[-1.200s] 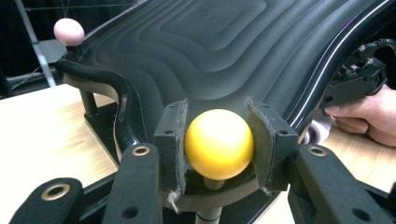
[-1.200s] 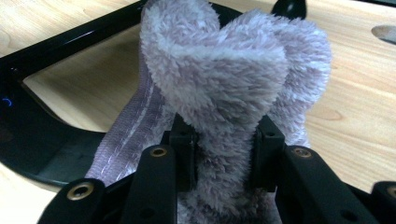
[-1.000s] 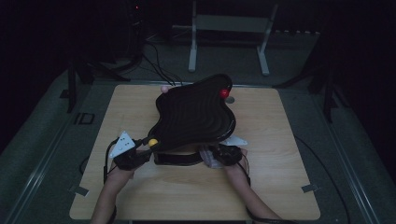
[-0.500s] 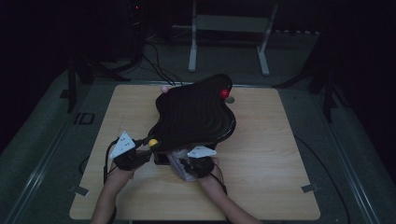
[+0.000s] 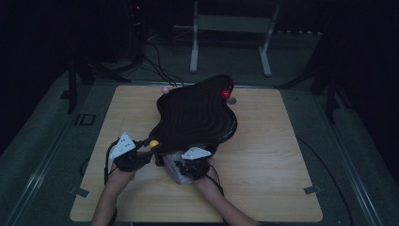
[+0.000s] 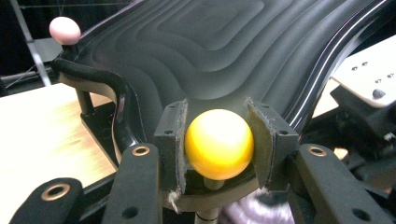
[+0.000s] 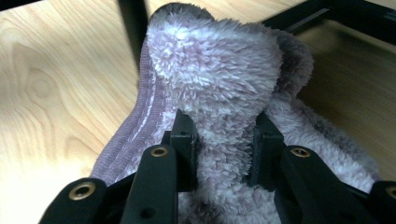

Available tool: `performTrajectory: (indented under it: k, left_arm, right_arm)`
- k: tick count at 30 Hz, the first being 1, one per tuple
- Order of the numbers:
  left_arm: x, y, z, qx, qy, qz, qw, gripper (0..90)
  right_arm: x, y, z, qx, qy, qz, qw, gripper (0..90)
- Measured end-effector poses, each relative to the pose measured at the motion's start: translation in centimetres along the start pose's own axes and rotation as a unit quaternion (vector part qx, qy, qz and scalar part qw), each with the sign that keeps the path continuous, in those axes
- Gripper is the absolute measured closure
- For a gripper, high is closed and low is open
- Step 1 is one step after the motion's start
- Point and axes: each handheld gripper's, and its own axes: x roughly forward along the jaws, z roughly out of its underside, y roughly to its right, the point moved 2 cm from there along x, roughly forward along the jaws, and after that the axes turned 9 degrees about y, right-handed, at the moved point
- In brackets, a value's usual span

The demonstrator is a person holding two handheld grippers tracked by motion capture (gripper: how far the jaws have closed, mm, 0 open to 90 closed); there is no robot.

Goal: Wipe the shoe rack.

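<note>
At the left of the high view, the left tool (image 5: 141,151) sits at the near-left corner of the tray (image 5: 197,115), a black ridged, wavy-edged slab raised on a frame above the bench (image 5: 282,188). In the left gripper view its pads (image 6: 173,135) clamp the yellow ball (image 6: 218,143), a knob on a short post at that corner. The grip looks meant to steady the tray, or tilt it, while the other hand works underneath. Farther along the same edge stands a pink ball (image 6: 65,30) on its own post. At the far right corner, in the high view, is a red ball (image 5: 226,93).

Moving right, the right tool (image 5: 181,172) lies just beside the left one, at the tray's near edge, its grey plate facing up. The right gripper view shows its jaws pinched tight on a fold of fluffy lilac cloth (image 7: 219,84). The cloth bunches up between the pads and spreads over the wood, with a black frame leg just behind it. So the cloth lies on the bench at the tray's near edge, partly under it and held by the right tool. Gripping a bunched fold gives a soft pad for wiping, and I judge the cloth is being worked along the bench below the tray.

The bench right of the tray is bare wood.
</note>
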Motion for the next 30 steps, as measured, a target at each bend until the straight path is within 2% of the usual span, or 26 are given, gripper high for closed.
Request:
performTrajectory:
  k: [2, 3, 8, 14, 19, 22, 25, 28, 30]
  left_arm:
    - [0.0, 0.0, 0.0, 0.001, 0.000, -0.002, 1.0000, 59.2]
    - [0.0, 0.0, 0.0, 0.001, 0.000, -0.002, 1.0000, 59.2]
    - [0.0, 0.1, 0.0, -0.001, -0.001, -0.001, 1.0000, 59.2]
    - [0.6, 0.8, 0.0, -0.006, 0.000, 0.008, 0.9999, 59.2]
    - [1.3, 1.6, -0.2, -0.002, -0.004, 0.019, 0.9998, 59.2]
    - [1.4, 1.8, -0.2, -0.002, -0.002, 0.017, 0.9999, 59.2]
    - [1.6, 2.0, -0.2, -0.006, 0.002, 0.019, 0.9998, 59.2]
    - [2.0, 2.5, -0.2, -0.003, 0.001, 0.024, 0.9997, 59.2]
    - [2.1, 2.6, -0.2, -0.003, 0.002, 0.029, 0.9996, 59.2]
  right_arm:
    - [-0.6, 1.0, 0.3, -0.003, 0.003, 0.006, 1.0000, 68.8]
    - [-1.1, 1.6, 0.4, 0.004, 0.001, 0.011, 0.9999, 68.8]
    - [-2.9, 4.4, 1.2, 0.007, 0.000, 0.031, 0.9995, 68.8]
    - [-4.1, 7.3, 1.6, 0.012, 0.000, 0.057, 0.9983, 68.8]
    - [-4.8, 9.5, 1.8, 0.010, 0.002, 0.077, 0.9970, 68.8]
    - [-5.1, 11.0, 1.6, 0.007, 0.002, 0.103, 0.9947, 68.7]
    - [-5.3, 12.7, 1.5, 0.027, 0.002, 0.112, 0.9933, 68.6]
    - [-5.0, 13.1, 1.2, 0.013, -0.008, 0.118, 0.9929, 68.3]
    - [-4.6, 13.5, 1.0, 0.021, -0.005, 0.122, 0.9923, 68.1]
